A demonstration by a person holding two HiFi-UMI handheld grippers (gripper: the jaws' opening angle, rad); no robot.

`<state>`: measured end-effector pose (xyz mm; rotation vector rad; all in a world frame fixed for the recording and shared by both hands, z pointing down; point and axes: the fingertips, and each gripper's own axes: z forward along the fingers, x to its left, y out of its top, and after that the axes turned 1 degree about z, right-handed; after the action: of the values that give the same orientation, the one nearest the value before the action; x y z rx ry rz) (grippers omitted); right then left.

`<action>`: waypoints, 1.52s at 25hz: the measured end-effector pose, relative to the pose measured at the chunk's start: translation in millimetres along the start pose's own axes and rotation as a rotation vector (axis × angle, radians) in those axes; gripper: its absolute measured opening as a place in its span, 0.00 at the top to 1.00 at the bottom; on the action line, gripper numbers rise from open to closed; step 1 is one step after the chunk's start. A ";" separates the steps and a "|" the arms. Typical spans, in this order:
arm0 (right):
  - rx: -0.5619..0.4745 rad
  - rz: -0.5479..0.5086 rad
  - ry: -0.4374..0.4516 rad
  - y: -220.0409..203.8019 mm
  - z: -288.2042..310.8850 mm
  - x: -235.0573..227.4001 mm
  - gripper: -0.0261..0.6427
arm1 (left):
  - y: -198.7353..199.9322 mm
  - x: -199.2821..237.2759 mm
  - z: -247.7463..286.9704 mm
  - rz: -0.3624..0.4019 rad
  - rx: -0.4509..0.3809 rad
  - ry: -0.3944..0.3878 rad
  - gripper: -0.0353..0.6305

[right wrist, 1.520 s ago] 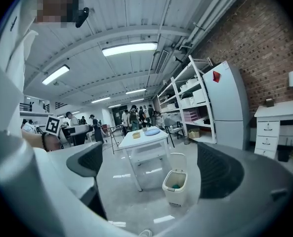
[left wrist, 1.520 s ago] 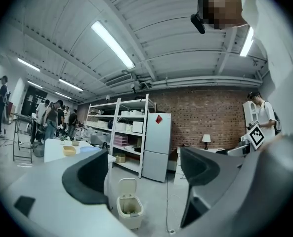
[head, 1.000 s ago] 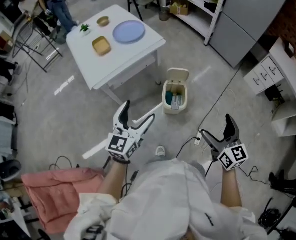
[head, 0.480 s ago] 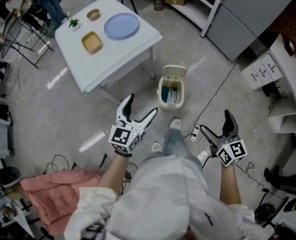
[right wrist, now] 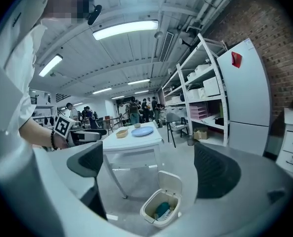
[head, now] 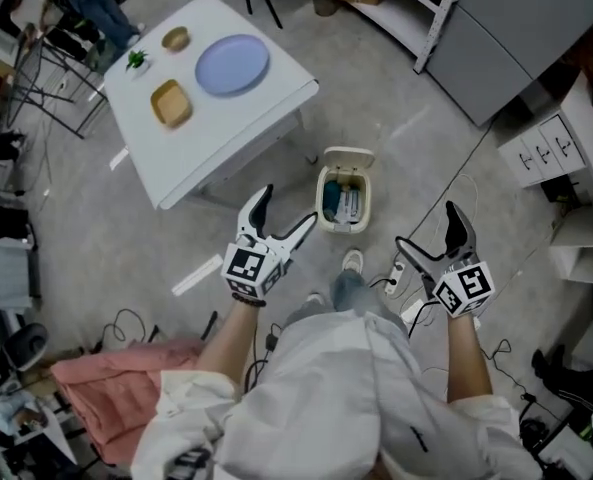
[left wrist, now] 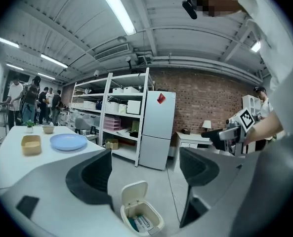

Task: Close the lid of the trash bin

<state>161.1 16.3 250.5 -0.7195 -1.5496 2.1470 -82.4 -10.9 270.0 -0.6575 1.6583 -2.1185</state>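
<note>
— Where was the bin?
— Trash bin [head: 342,200] sat on the floor, ahead of & below both my tools, lid [head: 347,157] up at its far edge.
— Jaws?
— Left gripper [head: 286,209] & right gripper [head: 426,226] both spread, nothing btwn. Free, I reckon, so either could push the lid down.

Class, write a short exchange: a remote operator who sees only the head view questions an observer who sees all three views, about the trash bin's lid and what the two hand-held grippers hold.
Operator: From above I can't judge the lid's angle. How does it stand?
Observer: In the right gripper view the lid stands roughly upright at the back rim of the trash bin, fully open.
Operator: Is anything between the jaws?
Observer: No. Their own views show the left hand-held gripper and the right hand-held gripper with jaws apart and empty; the bin lies well beyond both.
</note>
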 end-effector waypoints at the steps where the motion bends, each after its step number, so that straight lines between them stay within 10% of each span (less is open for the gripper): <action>1: 0.009 -0.001 0.012 -2.5 8.4 -10.7 0.09 | -4.0 1.5 11.5 0.004 0.014 0.003 0.29; 17: 0.151 0.042 0.039 -138.6 164.3 -166.1 0.09 | -175.6 81.2 177.8 0.007 0.192 0.001 0.29; 38: 0.237 0.027 0.016 -317.3 307.3 -225.6 0.13 | -348.9 144.5 308.1 0.019 0.227 -0.025 0.35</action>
<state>156.7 -248.1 670.2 -0.6784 -1.2557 2.2877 -27.4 -253.4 689.2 -0.5922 1.3775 -2.2315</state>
